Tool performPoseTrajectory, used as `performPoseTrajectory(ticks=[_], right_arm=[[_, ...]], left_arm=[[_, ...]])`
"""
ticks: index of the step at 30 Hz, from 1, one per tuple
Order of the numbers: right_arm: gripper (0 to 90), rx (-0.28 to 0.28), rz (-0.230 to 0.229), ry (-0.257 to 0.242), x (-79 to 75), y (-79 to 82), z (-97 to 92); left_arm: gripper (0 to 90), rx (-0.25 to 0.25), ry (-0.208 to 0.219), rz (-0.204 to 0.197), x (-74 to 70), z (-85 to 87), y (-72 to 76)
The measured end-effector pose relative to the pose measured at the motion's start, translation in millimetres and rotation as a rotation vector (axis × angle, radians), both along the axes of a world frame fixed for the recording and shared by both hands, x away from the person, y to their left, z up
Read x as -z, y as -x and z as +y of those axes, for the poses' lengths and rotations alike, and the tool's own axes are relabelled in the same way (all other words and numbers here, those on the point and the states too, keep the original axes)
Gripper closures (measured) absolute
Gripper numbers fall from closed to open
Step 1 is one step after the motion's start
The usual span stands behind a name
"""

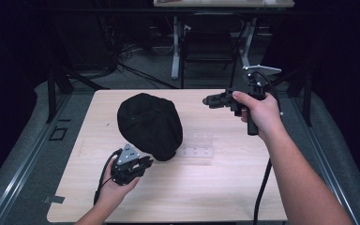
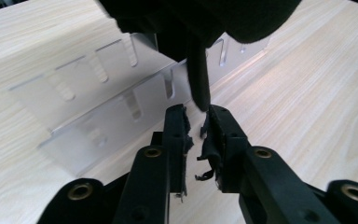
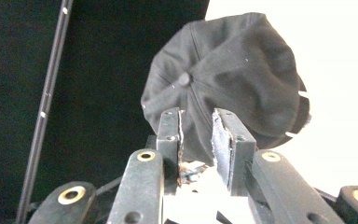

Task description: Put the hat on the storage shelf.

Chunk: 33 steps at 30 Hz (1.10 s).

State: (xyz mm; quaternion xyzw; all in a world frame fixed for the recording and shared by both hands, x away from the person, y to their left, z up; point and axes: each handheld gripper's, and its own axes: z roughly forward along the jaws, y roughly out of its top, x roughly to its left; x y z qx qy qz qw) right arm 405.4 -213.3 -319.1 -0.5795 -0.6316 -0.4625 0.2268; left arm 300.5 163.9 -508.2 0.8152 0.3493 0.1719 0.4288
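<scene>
Two handheld grippers work around a black cap [image 1: 150, 124] resting on a clear rack [image 1: 198, 147].
Left gripper [image 2: 197, 122], jaws parted, sits just below the cap's dangling strap [image 2: 198, 79]; right gripper [image 1: 206, 100] hovers beside the cap, open and empty. Ease away without snagging.

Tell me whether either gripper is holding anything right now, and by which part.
Nothing is held. The left gripper has its jaws slightly apart just below the black cap's hanging strap; the right gripper is open, clear of the cap.

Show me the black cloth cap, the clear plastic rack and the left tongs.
Black cloth cap [image 1: 149, 123]: high view, on its crown.
Clear slotted plastic rack [image 1: 197, 146]: high view, on its flat base.
Left tongs [image 2: 198, 135]: left gripper view, midway between the tips.
</scene>
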Motion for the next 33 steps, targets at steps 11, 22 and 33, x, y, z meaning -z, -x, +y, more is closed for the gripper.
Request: performPoseTrajectory(ticks=[11, 22, 33], right_arm=[[70.0, 0.026, -0.083, 0.189, 5.5, 32.6, -10.1], [66.7, 0.052, -0.141, 0.362, 42.8, 58.3, -14.8], [64.6, 0.041, -0.156, 0.449, 86.2, 82.1, -16.8]], left_arm=[[59.3, -0.089, 0.07, 0.035, 17.0, 44.5, 12.8], [54.3, -0.12, 0.072, 0.076, 34.0, 52.5, 4.6], [51.2, -0.094, 0.057, 0.074, 34.6, 49.3, 5.6]])
